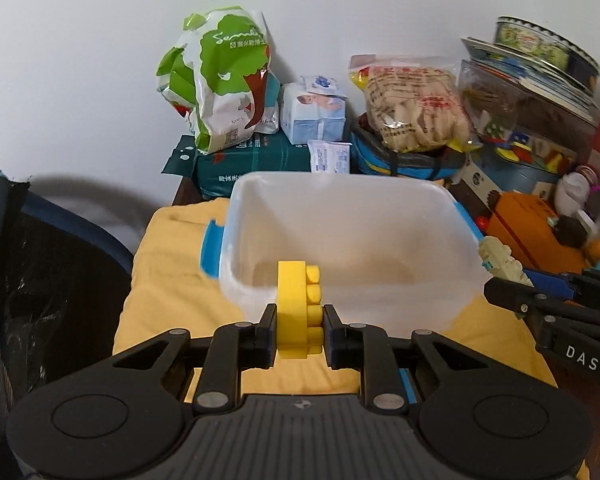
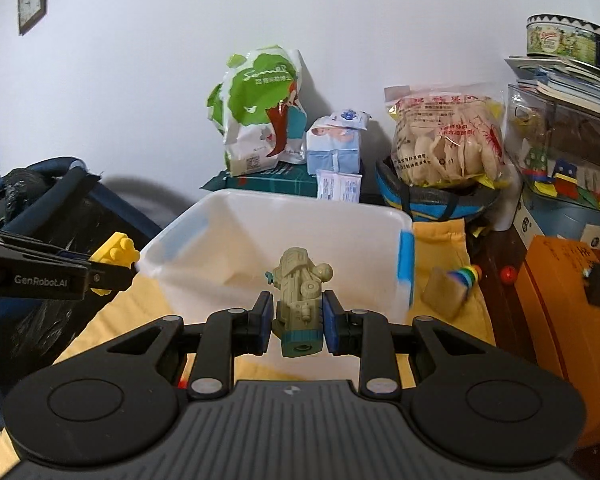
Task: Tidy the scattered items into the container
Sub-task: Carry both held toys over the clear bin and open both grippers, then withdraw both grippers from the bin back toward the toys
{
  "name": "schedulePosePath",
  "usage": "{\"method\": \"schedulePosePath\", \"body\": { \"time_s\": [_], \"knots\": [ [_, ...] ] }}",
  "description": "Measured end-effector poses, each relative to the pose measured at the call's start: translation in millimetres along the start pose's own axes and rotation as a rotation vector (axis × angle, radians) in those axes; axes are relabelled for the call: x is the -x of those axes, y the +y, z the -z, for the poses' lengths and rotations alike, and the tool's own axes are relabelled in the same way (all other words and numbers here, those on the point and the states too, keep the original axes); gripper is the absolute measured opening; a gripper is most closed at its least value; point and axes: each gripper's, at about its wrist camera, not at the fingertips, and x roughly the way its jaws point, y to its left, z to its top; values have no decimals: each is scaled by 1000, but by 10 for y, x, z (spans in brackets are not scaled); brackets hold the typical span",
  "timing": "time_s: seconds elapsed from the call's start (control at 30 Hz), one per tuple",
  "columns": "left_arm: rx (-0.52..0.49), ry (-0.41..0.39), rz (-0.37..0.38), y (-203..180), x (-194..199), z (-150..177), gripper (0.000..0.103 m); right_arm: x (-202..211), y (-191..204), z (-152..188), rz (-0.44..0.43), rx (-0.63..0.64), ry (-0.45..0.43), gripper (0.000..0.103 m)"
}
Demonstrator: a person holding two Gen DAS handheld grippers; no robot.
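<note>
There are two hand-held grippers, and each one holds one toy. The left hand-held gripper (image 1: 300, 330) is squeezed onto one yellow block (image 1: 298, 312), a chunky plastic brick with round bumps on its side. The block stands on its end between the two flat pads, right in front of the near wall of the tub. The right hand-held gripper (image 2: 296, 318) is pinched around one toy robot (image 2: 300, 300), a knobbly grey-green plastic figure with a teal end, and it too sits just before the tub's near rim. There is one container (image 2: 260, 216), a see-through white plastic tub with smooth walls, rounded corners and blue clips on its sides. It sits on a soft yellow cloth (image 1: 168, 280) spread over the surface. One small rainbow toy (image 2: 466, 274) lies on the cloth to the right of the tub. Behind the tub stand one green and white bag (image 1: 224, 80) and one crinkly bag of chips (image 2: 448, 140).
</note>
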Motion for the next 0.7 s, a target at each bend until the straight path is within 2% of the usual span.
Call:
{"method": "schedulePosePath", "body": {
  "time_s": [0.27,0.43,0.5,0.53,0.57,0.7],
  "knots": [
    [-25,53,20,-13,-480,-371,25,-527,-62,-217,23,-19,74,29],
    [-20,125,26,9,-760,-524,28,-764,-108,-319,47,-18,123,29],
    [-14,159,29,16,-847,-565,35,-830,-111,-339,58,-9,140,38],
    [-15,159,27,18,-859,-579,40,-852,-116,-348,62,-10,148,56],
    [-20,154,23,16,-855,-582,41,-847,-122,-355,58,-12,136,64],
    [-34,137,44,14,-789,-572,43,-771,-113,-374,64,9,98,64]
  ]
}}
